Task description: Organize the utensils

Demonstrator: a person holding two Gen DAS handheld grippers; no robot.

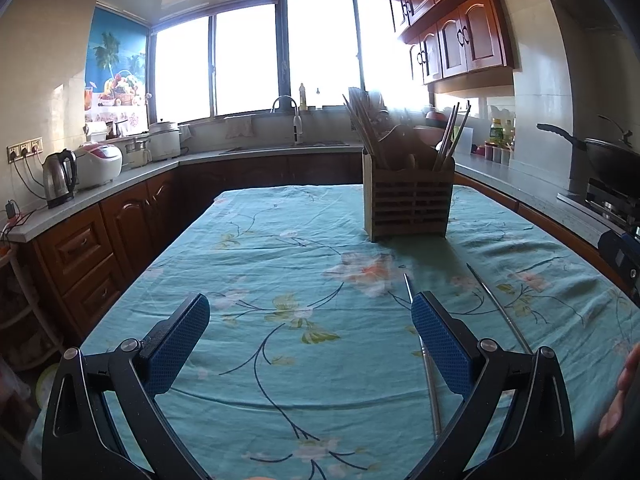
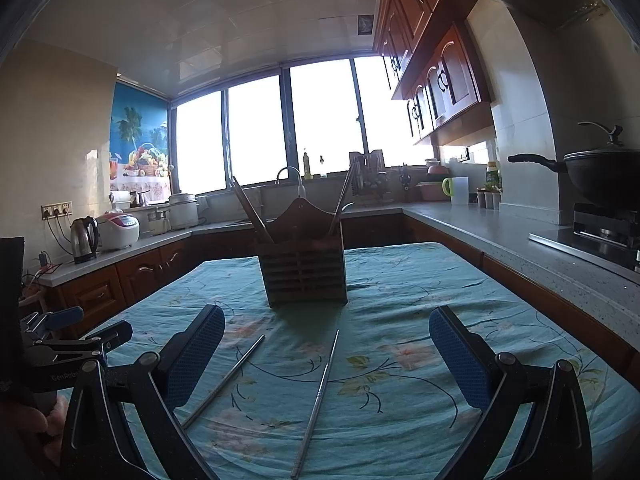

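I hold both claws wide and empty above the tablecloth [image 2: 400, 300]: right gripper [image 2: 326, 350] straddling two loose metal chopsticks [image 2: 320, 392], left gripper [image 1: 310, 326] beside them. Beyond stands the wooden utensil holder [image 2: 304, 276], seemingly their destination, already holding chopsticks, perhaps a spoon.

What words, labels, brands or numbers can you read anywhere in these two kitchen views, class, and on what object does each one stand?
"GenRobo", cut off by the finger in front: white print on the left gripper, seen in the right wrist view.
Green-labelled bottle on the counter: print too small to read.
White rice cooker: panel markings too blurred to read.
Nothing else is legible.
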